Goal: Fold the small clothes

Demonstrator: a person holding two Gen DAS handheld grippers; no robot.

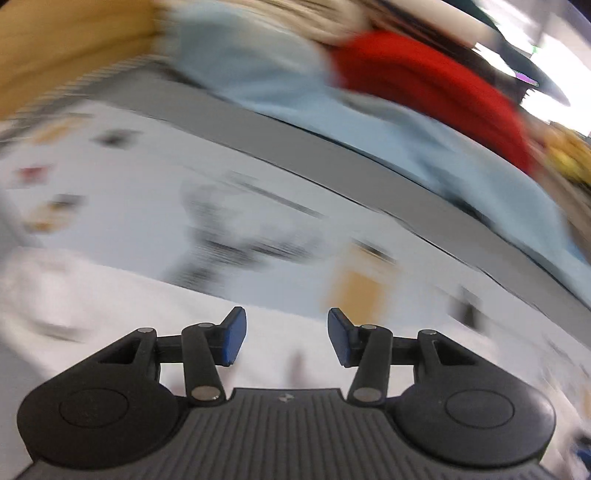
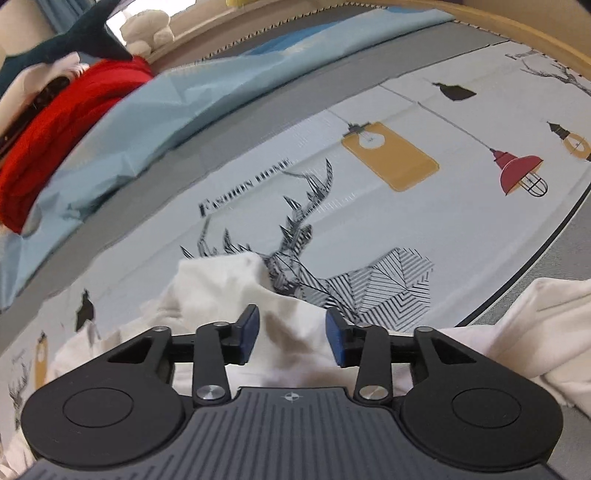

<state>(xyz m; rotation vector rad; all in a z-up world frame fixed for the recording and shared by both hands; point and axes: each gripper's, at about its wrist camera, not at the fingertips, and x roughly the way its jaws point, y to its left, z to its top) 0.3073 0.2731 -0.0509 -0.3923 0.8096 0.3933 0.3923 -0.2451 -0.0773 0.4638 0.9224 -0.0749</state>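
Note:
A white garment (image 2: 229, 291) lies crumpled on a printed mat (image 2: 369, 206) with a deer and lamp pattern. My right gripper (image 2: 291, 338) is open just above the garment, its blue pads (image 2: 248, 336) apart with nothing between them. In the left wrist view, which is heavily blurred, my left gripper (image 1: 286, 338) is open over the same white garment (image 1: 92, 295), with nothing between its blue pads (image 1: 233, 338). The mat also shows in the left wrist view (image 1: 147, 166).
A light blue cloth (image 2: 177, 96) and a red cloth (image 2: 66, 122) lie beyond the mat at the far side. A dark plush toy (image 2: 81, 33) sits behind them. A wooden edge (image 2: 517, 33) borders the surface. More white fabric (image 2: 535, 325) lies at the right.

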